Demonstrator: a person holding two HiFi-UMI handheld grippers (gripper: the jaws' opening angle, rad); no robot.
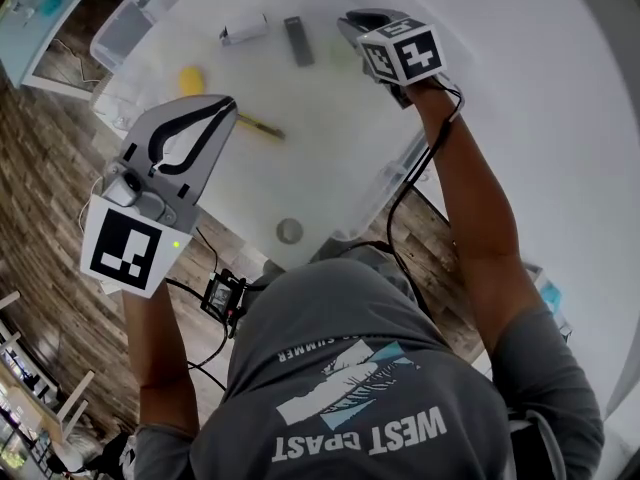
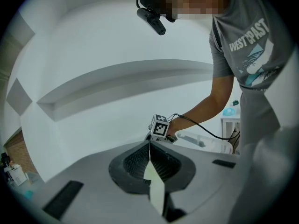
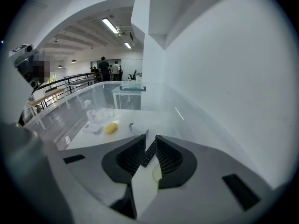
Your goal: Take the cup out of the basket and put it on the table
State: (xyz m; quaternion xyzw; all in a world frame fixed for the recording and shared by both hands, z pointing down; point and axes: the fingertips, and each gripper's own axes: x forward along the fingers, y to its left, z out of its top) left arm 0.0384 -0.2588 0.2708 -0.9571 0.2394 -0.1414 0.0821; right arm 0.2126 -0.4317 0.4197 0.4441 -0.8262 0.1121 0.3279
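I cannot make out a cup or a basket in any view. My left gripper (image 1: pixel 226 108) is held up above the near left of the white table (image 1: pixel 330 138), jaws shut with nothing between them; its tips (image 2: pixel 149 144) meet in the left gripper view. My right gripper (image 1: pixel 352 20) hangs over the far right of the table, also shut and empty, with its tips (image 3: pixel 148 143) close together. The right gripper's marker cube (image 2: pixel 160 126) shows in the left gripper view.
On the table lie a yellow object (image 1: pixel 192 78), a white object (image 1: pixel 243 30), a dark bar (image 1: pixel 298 40), a thin stick (image 1: pixel 260 126) and a grey disc (image 1: pixel 289 230). A clear plastic bin (image 1: pixel 125 28) stands at the far left. Wood floor surrounds the table.
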